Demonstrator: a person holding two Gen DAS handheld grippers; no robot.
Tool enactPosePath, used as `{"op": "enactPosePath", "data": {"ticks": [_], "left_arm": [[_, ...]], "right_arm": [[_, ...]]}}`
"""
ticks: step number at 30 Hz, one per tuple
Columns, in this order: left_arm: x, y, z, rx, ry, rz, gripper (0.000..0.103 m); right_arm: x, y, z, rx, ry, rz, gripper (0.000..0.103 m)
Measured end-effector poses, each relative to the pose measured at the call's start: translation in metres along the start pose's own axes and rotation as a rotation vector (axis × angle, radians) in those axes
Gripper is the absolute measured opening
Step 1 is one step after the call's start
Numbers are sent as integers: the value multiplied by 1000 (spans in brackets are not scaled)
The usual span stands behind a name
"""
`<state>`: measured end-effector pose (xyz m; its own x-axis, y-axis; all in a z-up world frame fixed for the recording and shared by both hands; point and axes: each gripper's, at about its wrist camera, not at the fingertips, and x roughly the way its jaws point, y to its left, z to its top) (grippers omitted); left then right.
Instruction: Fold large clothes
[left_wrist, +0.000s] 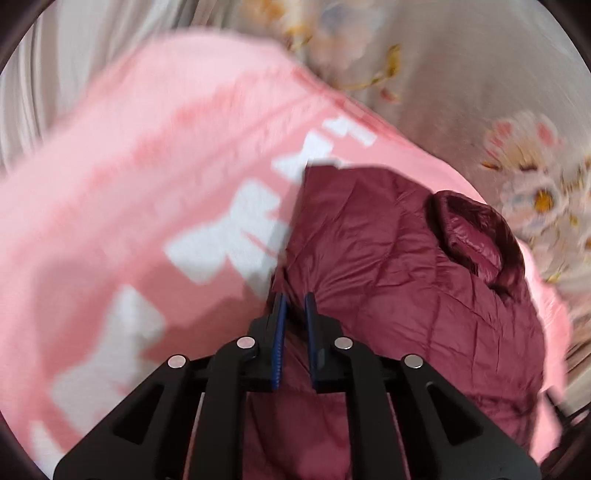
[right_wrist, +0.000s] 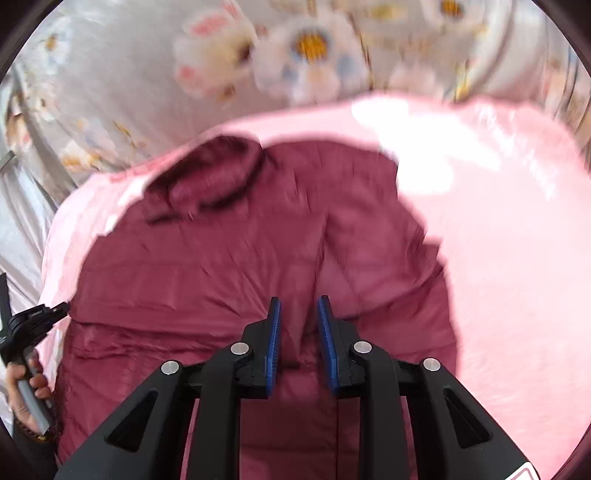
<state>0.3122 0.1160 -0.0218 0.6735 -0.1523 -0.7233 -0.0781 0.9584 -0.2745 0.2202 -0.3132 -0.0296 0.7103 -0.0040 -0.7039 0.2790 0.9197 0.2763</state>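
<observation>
A large puffy jacket lies on the bed, pink outside with white letters (left_wrist: 122, 177) and maroon lining (left_wrist: 388, 266), its maroon collar (left_wrist: 476, 236) to the right. A pink flap is raised at the left of the left wrist view. My left gripper (left_wrist: 294, 295) is shut on the jacket's edge where pink meets maroon. In the right wrist view the maroon lining (right_wrist: 229, 266) fills the middle, pink fabric (right_wrist: 509, 240) lies at the right, and the collar (right_wrist: 214, 173) is upper left. My right gripper (right_wrist: 299, 299) is slightly open and empty just above the lining.
A floral bedsheet (right_wrist: 295, 48) lies under and beyond the jacket; it also shows in the left wrist view (left_wrist: 524, 162). The person's hand holding the left gripper handle (right_wrist: 26, 350) is at the left edge of the right wrist view.
</observation>
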Motion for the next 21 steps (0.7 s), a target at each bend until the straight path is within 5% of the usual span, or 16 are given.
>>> {"op": "enactPosePath", "data": {"ticks": [4, 7, 9, 11, 21], "left_arm": [[-22, -61, 5, 128, -37, -45, 11], [-2, -102, -12, 213, 18, -64, 25], [16, -119, -22, 254, 68, -60, 25], [35, -123, -40, 262, 109, -49, 25], [44, -120, -69, 305, 41, -16, 24]], "right_arm": [[0, 43, 18, -73, -7, 64, 22], [27, 82, 17, -190, 33, 62, 22], [49, 96, 6, -243, 80, 62, 21], [62, 99, -6, -258, 110, 46, 21], [75, 100, -28, -289, 91, -1, 19]]}}
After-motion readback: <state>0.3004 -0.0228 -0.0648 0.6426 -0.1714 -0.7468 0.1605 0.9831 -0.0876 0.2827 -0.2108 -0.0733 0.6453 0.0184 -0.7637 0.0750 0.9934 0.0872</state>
